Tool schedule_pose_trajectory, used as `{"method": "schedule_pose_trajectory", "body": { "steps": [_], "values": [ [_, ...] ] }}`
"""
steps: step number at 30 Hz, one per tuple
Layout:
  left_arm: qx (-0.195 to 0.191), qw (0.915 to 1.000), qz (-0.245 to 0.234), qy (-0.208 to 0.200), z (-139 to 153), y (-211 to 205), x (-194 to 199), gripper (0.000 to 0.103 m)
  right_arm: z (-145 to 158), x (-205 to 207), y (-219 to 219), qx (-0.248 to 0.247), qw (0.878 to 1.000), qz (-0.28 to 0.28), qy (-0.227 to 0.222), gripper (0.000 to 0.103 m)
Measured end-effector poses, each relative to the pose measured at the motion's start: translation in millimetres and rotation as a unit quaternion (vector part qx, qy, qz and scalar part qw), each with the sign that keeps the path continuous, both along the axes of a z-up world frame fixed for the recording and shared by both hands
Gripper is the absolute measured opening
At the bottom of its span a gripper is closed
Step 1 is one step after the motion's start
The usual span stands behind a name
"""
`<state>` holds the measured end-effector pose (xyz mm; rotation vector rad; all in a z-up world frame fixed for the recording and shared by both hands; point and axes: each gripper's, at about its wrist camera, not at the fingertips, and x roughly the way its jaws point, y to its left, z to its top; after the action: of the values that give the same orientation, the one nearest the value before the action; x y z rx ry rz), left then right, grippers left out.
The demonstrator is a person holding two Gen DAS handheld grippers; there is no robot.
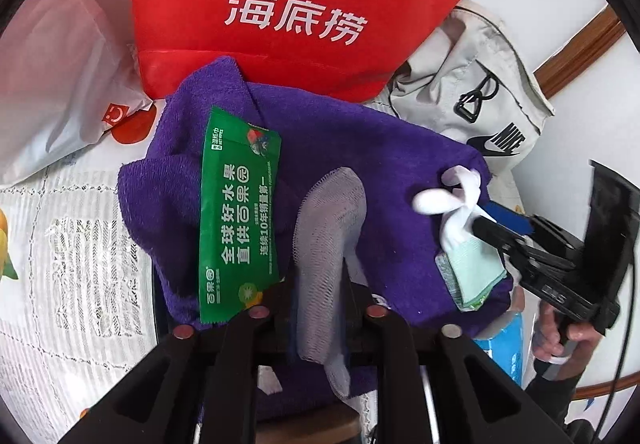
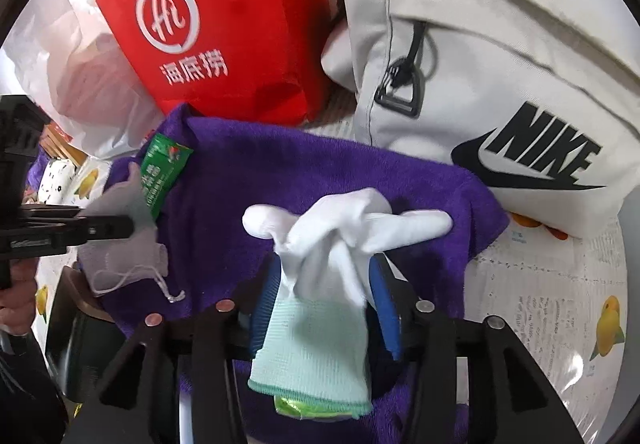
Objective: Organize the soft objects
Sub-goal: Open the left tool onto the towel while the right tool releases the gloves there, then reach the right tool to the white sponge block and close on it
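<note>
A purple towel [image 1: 360, 148] [image 2: 320, 172] lies spread on the table. On it lie a green wet-wipe packet [image 1: 238, 212] [image 2: 162, 172], a grey mesh pouch [image 1: 328, 244] [image 2: 120, 240] and a white glove with a mint cuff [image 1: 460, 220] [image 2: 328, 268]. My left gripper [image 1: 320, 296] is shut on the mesh pouch; it also shows in the right wrist view [image 2: 132, 224]. My right gripper [image 2: 324, 284] is shut on the glove near its cuff; it also shows in the left wrist view [image 1: 482, 222].
A red Haidilao bag [image 1: 304, 0] [image 2: 224, 24] stands behind the towel. A white plastic bag [image 1: 60, 76] [image 2: 72, 84] is at the left. A beige Nike bag [image 1: 488, 84] [image 2: 500, 76] is at the right. The tablecloth [image 1: 60, 264] is white with fruit prints.
</note>
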<state>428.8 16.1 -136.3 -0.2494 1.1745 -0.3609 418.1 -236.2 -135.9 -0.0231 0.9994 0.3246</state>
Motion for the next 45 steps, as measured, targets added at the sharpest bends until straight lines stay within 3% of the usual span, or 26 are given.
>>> {"method": "schedule_pose_trajectory", "body": {
  "steps": [1,3,5,10,17,22,25,28,34,45],
  "values": [
    [0.014,0.9999,0.004,-0.003,0,-1,2,0.031,2,-2,0,-0.001,1.0,0.001,-0.002,0.052],
    [0.043,0.9986,0.023,-0.018,2,1,4,0.054,10,-12,0,-0.001,1.0,0.002,-0.012,0.053],
    [0.065,0.9964,0.042,-0.036,8,6,1,0.061,16,-23,1,-0.003,1.0,0.005,-0.023,0.053],
    [0.09,0.9931,0.056,-0.05,22,16,-15,0.062,32,-56,4,-0.002,0.999,0.009,-0.045,0.053],
    [0.065,0.9907,0.049,-0.109,57,31,-68,0.062,51,-106,10,0.054,0.997,0.006,-0.057,0.053],
    [0.05,0.9938,0.039,-0.092,68,34,-101,0.062,50,-142,29,0.052,0.997,0.017,-0.055,0.053],
    [0.053,0.9937,0.043,-0.089,67,37,-125,0.062,48,-161,36,0.051,0.997,0.024,-0.049,0.053],
    [0.049,0.9933,0.051,-0.091,64,40,-154,0.07,44,-180,43,0.051,0.997,0.031,-0.043,0.053],
    [0.032,0.9954,0.046,-0.078,46,45,-197,0.071,34,-210,53,0.06,0.997,0.033,-0.028,0.053],
    [0.004,0.9965,0.063,-0.054,9,68,-241,0.071,4,-216,92,-0.039,0.998,0.024,-0.038,0.053]
  ]
}}
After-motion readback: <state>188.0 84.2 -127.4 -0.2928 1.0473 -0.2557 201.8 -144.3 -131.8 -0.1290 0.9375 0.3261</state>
